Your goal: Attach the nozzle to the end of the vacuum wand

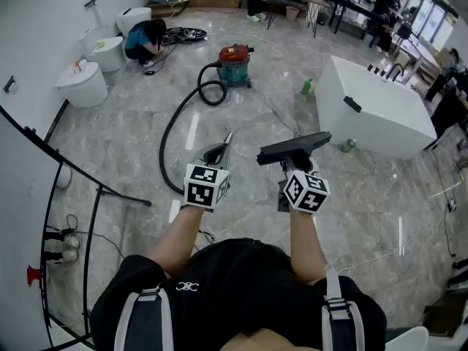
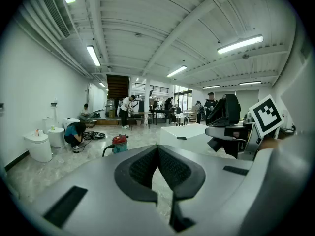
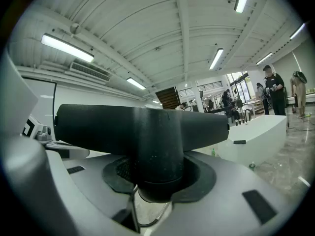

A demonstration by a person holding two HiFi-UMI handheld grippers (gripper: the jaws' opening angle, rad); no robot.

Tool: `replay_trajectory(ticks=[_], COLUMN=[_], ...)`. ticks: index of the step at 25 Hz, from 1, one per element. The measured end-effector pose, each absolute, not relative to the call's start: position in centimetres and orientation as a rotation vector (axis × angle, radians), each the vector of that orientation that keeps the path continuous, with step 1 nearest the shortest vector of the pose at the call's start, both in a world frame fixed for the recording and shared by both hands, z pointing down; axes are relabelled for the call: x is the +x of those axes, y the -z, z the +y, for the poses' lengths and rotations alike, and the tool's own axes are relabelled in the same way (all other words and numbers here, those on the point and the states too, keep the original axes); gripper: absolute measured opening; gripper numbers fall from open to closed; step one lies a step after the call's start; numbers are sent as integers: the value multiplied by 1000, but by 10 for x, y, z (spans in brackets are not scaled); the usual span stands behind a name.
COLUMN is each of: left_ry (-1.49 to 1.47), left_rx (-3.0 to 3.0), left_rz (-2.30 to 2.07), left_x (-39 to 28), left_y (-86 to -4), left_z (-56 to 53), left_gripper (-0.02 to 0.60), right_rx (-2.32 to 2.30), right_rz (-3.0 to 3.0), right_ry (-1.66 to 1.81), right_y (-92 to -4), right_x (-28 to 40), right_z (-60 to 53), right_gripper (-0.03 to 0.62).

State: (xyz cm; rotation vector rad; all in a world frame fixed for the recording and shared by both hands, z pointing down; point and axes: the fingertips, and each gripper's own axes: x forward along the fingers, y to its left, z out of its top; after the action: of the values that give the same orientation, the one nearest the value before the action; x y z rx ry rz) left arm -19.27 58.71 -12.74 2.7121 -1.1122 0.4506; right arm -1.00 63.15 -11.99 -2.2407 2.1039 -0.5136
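A black T-shaped vacuum nozzle (image 1: 292, 149) (image 3: 142, 127) is held up in front of me. My right gripper (image 1: 294, 167) (image 3: 160, 181) is shut on its round neck, with the wide head lying crosswise above the jaws. To its left, my left gripper (image 1: 223, 148) (image 2: 157, 151) is shut, its pads meeting at the tips with nothing between them. The nozzle (image 2: 226, 113) also shows at the right of the left gripper view. A red and teal vacuum cleaner (image 1: 235, 63) (image 2: 119, 142) stands on the floor ahead. Its black hose (image 1: 170, 134) curves back to under my left hand, where its end is hidden.
A white block-shaped unit (image 1: 373, 108) stands on the right, with a green bottle (image 1: 307, 88) on the floor near it. White toilets (image 1: 82, 85) line the left wall, and a person (image 1: 145, 39) crouches beside them. A black curved rail (image 1: 95, 189) runs at the near left.
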Motion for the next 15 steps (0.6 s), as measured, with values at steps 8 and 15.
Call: replay_trajectory(ticks=[8, 15], left_ry=[-467, -512], left_rx=[2690, 2684], left_rz=[-1140, -1178], left_x=[-194, -163], left_y=[113, 102], left_z=[559, 509], left_gripper=[8, 8], right_rx=[-2231, -2187], right_rz=[2103, 2084], right_ry=[542, 572], right_y=[99, 85], right_x=[-5, 34], right_z=[607, 553], right_gripper=[179, 179])
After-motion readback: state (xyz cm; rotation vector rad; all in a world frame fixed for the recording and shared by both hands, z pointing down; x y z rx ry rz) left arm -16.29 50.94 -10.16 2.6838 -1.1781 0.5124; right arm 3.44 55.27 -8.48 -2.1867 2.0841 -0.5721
